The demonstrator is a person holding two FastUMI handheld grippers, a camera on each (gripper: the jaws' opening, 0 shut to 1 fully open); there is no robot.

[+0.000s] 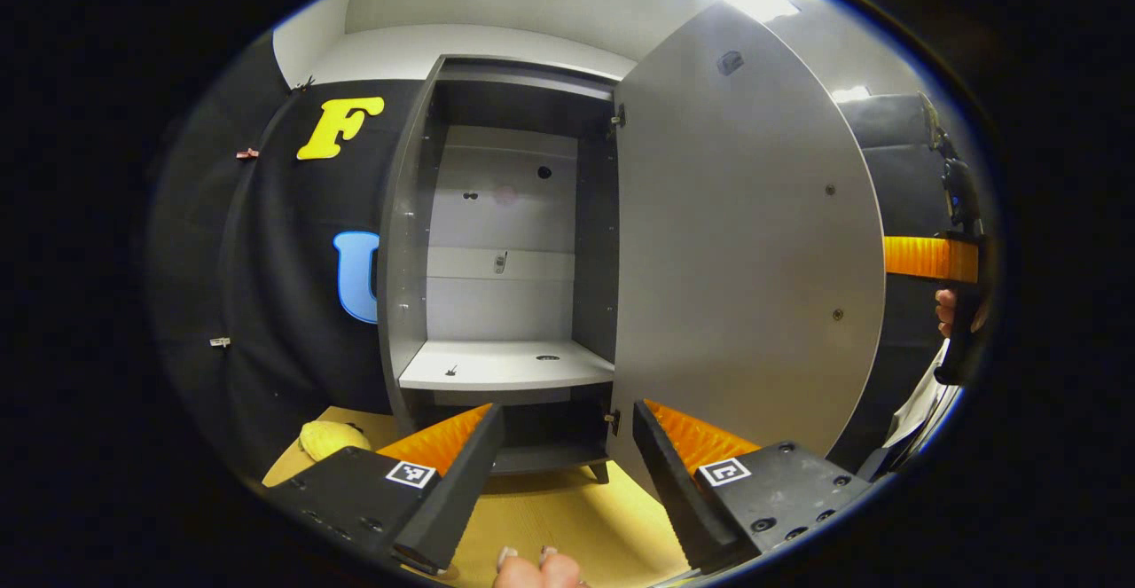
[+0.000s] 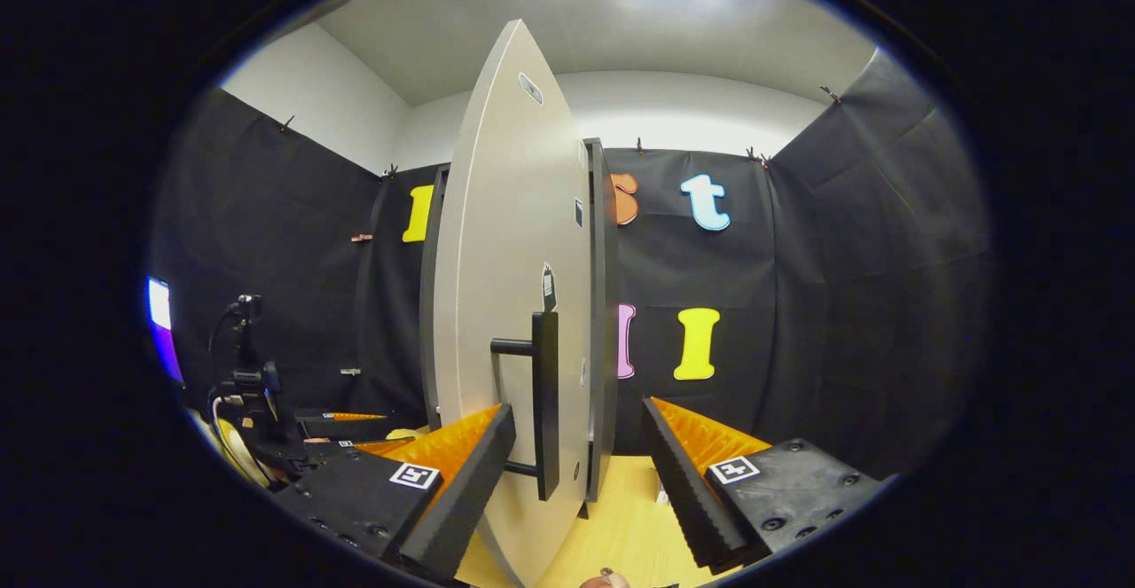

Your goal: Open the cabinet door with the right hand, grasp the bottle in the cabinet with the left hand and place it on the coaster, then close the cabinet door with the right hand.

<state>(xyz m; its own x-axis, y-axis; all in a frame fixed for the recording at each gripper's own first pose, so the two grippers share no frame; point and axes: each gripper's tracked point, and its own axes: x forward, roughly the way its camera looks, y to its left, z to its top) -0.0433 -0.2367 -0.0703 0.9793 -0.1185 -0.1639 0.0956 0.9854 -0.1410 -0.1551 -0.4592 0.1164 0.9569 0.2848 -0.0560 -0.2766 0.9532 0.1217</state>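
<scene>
My views: cabinet door (image 2: 510,286) pale grey; its handle (image 2: 544,402) black. Cabinet (image 1: 505,242) interior grey, shelf (image 1: 505,364) lighter grey. Tabletop (image 1: 567,517) yellow wood-grain. Booth wall black.

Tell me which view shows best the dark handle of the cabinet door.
The right gripper view: the handle stands close, upright on the door's outer face, between the open right claw fingers. The left gripper view shows the door's inner face, where two small fixings sit.
</scene>
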